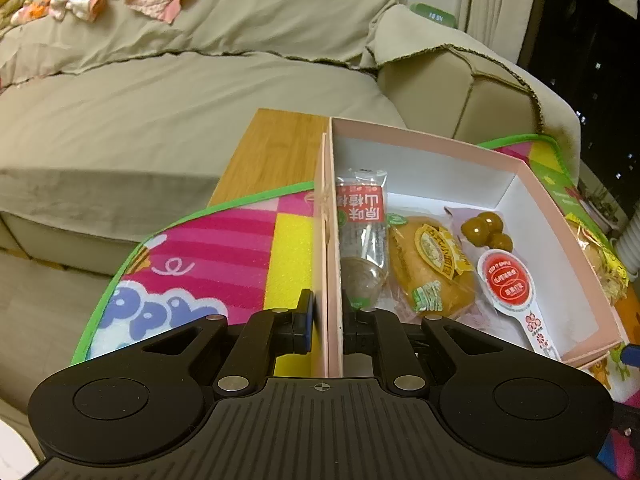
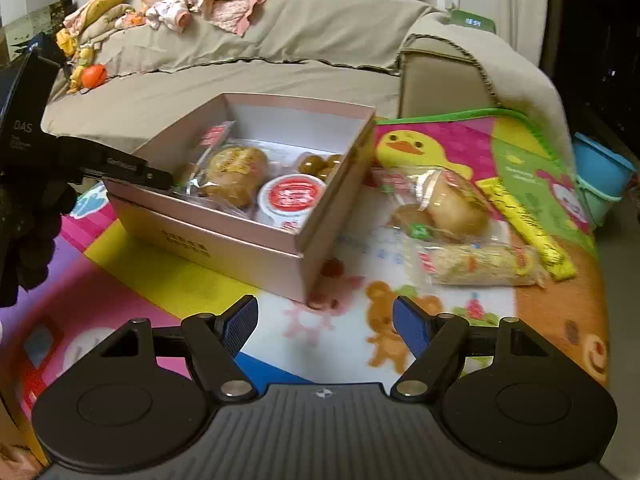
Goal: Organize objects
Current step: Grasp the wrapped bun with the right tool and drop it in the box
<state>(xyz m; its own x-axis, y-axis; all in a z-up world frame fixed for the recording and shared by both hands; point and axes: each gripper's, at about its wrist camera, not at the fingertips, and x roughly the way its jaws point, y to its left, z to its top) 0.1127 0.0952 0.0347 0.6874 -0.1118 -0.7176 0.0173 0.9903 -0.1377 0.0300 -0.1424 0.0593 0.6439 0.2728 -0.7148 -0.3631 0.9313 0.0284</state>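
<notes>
The left claw is pinched tight on the near side wall of the pink box, one finger outside and one inside, and the box sits on the colourful play mat in front of the sofa. Inside the box lie a wrapped bun, a red-lidded cup and a hawthorn snack packet. The right claw hangs wide open and empty over the mat, while more wrapped buns and a yellow stick packet lie just right of the box.

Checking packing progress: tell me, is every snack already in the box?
No, a bun, a roll and a yellow stick lie on the mat beside the box.
</notes>
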